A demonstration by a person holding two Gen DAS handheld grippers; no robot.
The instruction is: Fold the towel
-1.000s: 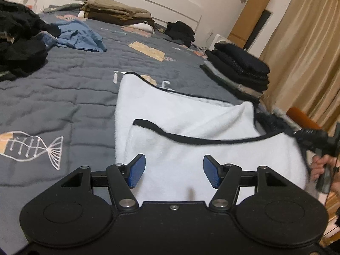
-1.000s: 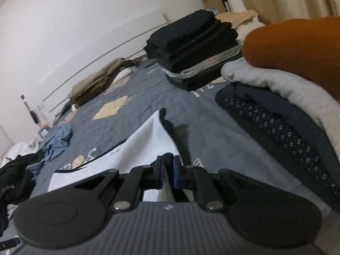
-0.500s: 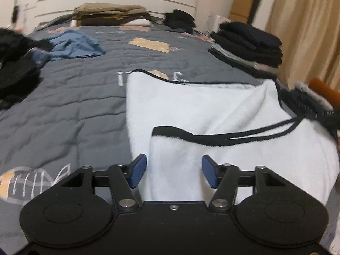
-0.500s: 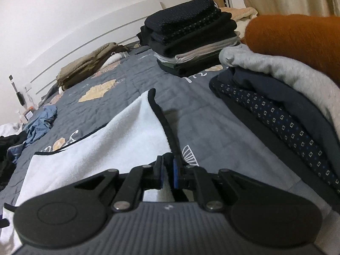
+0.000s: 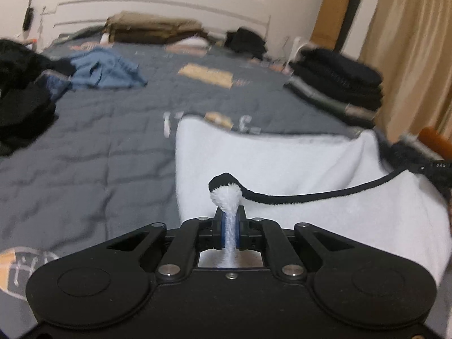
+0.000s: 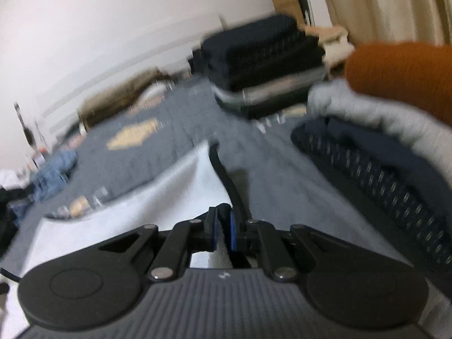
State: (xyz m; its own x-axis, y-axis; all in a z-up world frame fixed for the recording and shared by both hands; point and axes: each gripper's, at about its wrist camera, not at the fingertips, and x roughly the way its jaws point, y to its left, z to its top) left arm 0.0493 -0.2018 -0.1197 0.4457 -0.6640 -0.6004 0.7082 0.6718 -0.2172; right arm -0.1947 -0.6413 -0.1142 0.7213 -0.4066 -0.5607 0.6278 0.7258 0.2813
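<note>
A white towel point(image 5: 276, 158) with black trim lies on the grey quilted bed point(image 5: 93, 147), its near half folded over the far half. My left gripper point(image 5: 230, 220) is shut on the towel's near left corner, and a white tuft with black edging sticks up between the blue pads. In the right wrist view the same towel point(image 6: 158, 186) spreads to the left. My right gripper point(image 6: 223, 226) is shut on its black-trimmed right edge point(image 6: 226, 180).
A stack of folded dark clothes point(image 5: 339, 79) sits at the right of the bed, seen also in the right view point(image 6: 262, 65). A patterned navy, grey and rust pile point(image 6: 395, 130) lies close right. Blue cloth point(image 5: 104, 70) and black clothes point(image 5: 19, 96) lie left. A curtain point(image 5: 412, 45) hangs right.
My left gripper's jaws went from wide open to shut on the towel's corner. Both grippers moved forward over the towel. The right gripper stayed shut on the edge.
</note>
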